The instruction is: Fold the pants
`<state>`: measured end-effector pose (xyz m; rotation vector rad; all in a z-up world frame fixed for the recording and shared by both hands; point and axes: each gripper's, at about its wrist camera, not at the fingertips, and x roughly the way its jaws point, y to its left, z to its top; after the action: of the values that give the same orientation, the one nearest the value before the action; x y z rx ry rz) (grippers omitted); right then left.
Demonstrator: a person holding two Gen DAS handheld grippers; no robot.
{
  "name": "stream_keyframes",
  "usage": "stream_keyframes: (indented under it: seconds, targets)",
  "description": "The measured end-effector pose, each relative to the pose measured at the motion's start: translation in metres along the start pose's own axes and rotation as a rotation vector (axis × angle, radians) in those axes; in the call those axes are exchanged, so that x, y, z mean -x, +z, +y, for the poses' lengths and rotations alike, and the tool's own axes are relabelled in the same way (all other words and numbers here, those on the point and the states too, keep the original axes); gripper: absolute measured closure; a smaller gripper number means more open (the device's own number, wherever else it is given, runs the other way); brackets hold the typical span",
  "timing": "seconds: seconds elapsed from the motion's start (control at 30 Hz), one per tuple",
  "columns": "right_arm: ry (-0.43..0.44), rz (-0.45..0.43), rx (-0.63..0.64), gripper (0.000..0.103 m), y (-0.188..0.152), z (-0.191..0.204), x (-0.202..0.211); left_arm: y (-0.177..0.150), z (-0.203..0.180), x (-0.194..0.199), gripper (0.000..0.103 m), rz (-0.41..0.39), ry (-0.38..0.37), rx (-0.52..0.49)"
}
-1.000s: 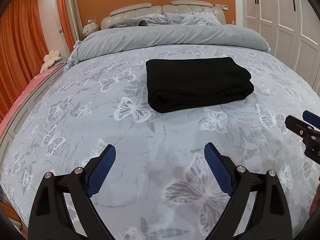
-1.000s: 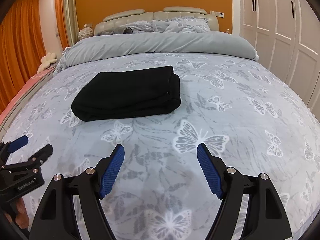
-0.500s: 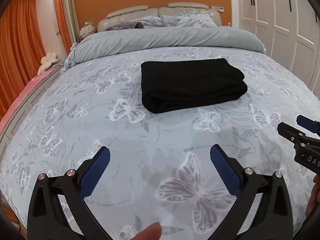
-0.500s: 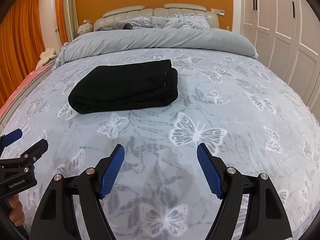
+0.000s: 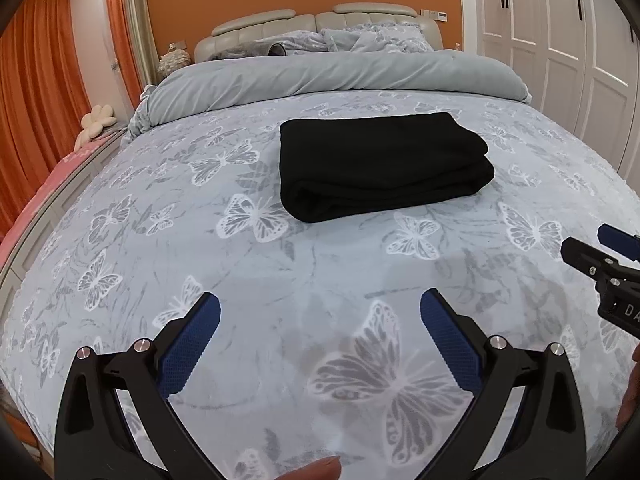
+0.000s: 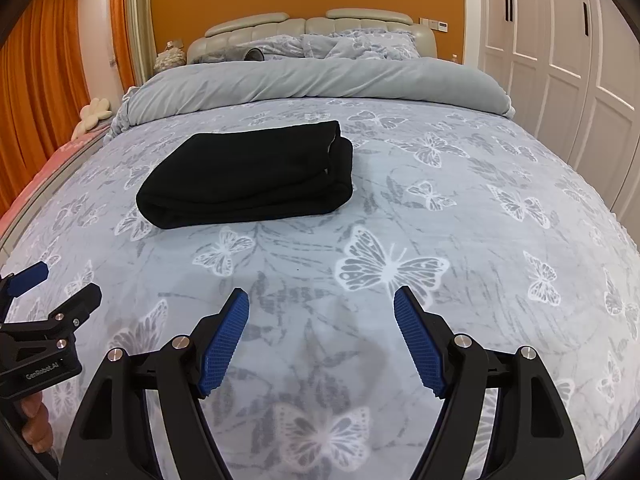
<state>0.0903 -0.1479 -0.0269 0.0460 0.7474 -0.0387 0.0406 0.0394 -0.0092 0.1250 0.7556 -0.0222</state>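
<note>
The black pants (image 5: 380, 164) lie folded into a thick rectangle on the butterfly-print bed cover (image 5: 280, 272), seen left of centre in the right wrist view (image 6: 248, 176). My left gripper (image 5: 320, 312) is open and empty, held above the cover well short of the pants. My right gripper (image 6: 322, 308) is open and empty too, nearer the bed's foot and to the right of the pants. Each gripper shows at the edge of the other's view: the right one (image 5: 600, 256), the left one (image 6: 52, 288).
A rolled grey duvet (image 5: 340, 76) and pillows (image 5: 360, 38) lie at the head of the bed. White wardrobe doors (image 5: 568, 48) stand on the right. Orange curtains (image 5: 36, 80) and a pink bench (image 5: 48, 184) are on the left.
Both grippers have drawn back a little from the folded pants and risen slightly. They stay open. The pants have not moved.
</note>
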Motion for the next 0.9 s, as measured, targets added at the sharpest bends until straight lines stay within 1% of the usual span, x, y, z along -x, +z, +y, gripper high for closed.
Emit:
stream_keyframes:
  seconds: [0.3, 0.9]
  targets:
    - [0.000, 0.001, 0.000, 0.030, -0.0002, 0.0005, 0.0008, -0.0018, -0.0001, 0.0006, 0.005, 0.005, 0.013, 0.003]
    - [0.000, 0.001, 0.004, 0.030, 0.0000, 0.0016, 0.0013, -0.0025, -0.0029, -0.0010, 0.005, 0.015, 0.002, -0.004]
